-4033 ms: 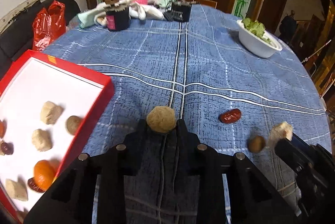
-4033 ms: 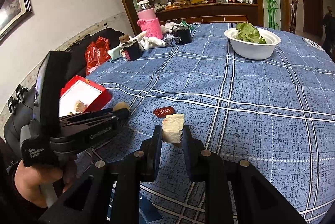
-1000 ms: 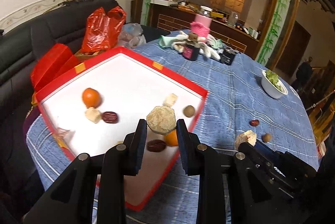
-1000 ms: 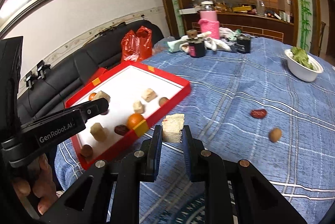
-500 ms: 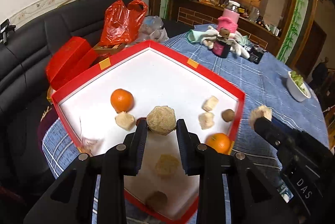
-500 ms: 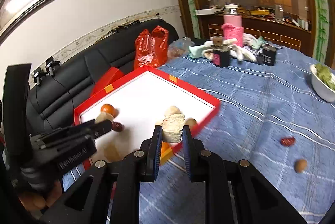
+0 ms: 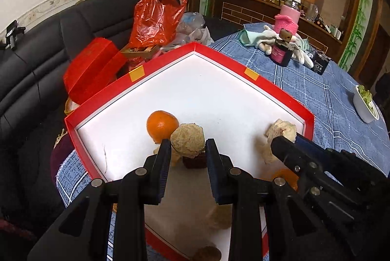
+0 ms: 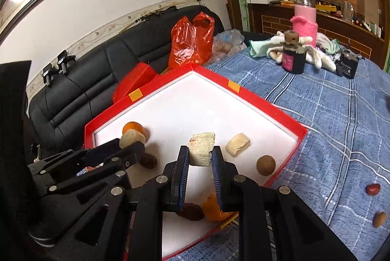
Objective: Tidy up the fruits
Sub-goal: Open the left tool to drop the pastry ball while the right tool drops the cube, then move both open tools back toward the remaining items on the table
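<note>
Fruits now hang over the red tray (image 7: 280, 92), no longer the tablecloth: left gripper (image 7: 187, 151) clamps a tan ball (image 7: 187, 140), right gripper (image 8: 200, 156) a pale wedge (image 8: 201, 148); release comes next.

My left gripper (image 7: 187, 151) points steeply down over the red tray (image 7: 253, 76), jaws clamped on a round beige lump (image 7: 187, 140). My right gripper (image 8: 199, 158), beside it, pinches a pale ridged piece (image 8: 201, 148) above the tray's near half.
</note>
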{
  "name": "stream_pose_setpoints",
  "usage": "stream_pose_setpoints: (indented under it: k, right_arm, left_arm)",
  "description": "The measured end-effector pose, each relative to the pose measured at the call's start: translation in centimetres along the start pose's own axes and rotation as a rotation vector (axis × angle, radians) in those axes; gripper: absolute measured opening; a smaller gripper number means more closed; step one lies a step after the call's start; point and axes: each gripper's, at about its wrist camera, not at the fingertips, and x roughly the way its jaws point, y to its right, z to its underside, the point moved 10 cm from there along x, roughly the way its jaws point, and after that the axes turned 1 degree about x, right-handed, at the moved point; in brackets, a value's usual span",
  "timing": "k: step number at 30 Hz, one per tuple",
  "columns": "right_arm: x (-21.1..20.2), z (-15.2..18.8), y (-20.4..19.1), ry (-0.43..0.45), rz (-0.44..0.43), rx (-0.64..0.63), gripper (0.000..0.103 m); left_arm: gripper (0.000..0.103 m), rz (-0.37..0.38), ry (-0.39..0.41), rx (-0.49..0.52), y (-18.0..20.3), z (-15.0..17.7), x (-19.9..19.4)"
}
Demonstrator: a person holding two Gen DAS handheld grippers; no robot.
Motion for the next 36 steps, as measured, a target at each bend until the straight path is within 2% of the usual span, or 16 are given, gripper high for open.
stream_pose_setpoints:
  k: [13, 25, 29, 30, 32, 33, 34, 36]
  right_arm:
    - [0.9, -1.3, 0.7, -0.005, 0.018, 0.012, 0.018]
    - [2.7, -0.7, 0.4, -0.048, 0.021, 0.006, 0.019]
    - [2.8, -0.4, 0.4, -0.059, 0.023, 0.007, 0.022]
    - [2.8, -0.4, 0.4, -0.062, 0.021, 0.01, 0.022]
    - [2.5, -0.4, 0.4, -0.057, 0.022, 0.009, 0.023]
    - [2.3, -0.4, 0.4, -0.053, 0.024, 0.008, 0.023]
    - [2.0, -0.5, 0.5, -0.049, 0.027, 0.009, 0.026]
    - [1.4, -0.6, 0.5, -0.037, 0.022, 0.011, 0.029]
  left_arm:
    - [0.027, -0.029, -0.003, -0.027, -1.5, -1.4, 0.8]
    - [0.027, -0.061, -0.018, -0.038, -2.3, -1.6, 1.6]
    - [0.028, -0.066, -0.034, -0.048, -2.5, -1.5, 1.8]
    - [0.03, -0.067, -0.035, -0.045, -2.5, -1.5, 1.7]
    - [0.043, -0.086, -0.02, -0.048, -2.6, -1.6, 1.2]
    - [0.057, -0.095, -0.01, -0.051, -2.8, -1.8, 1.0]
    - [0.064, -0.098, 0.004, -0.056, -2.9, -1.9, 0.6]
    - [0.066, -0.105, 0.029, -0.061, -3.0, -2.3, -0.2]
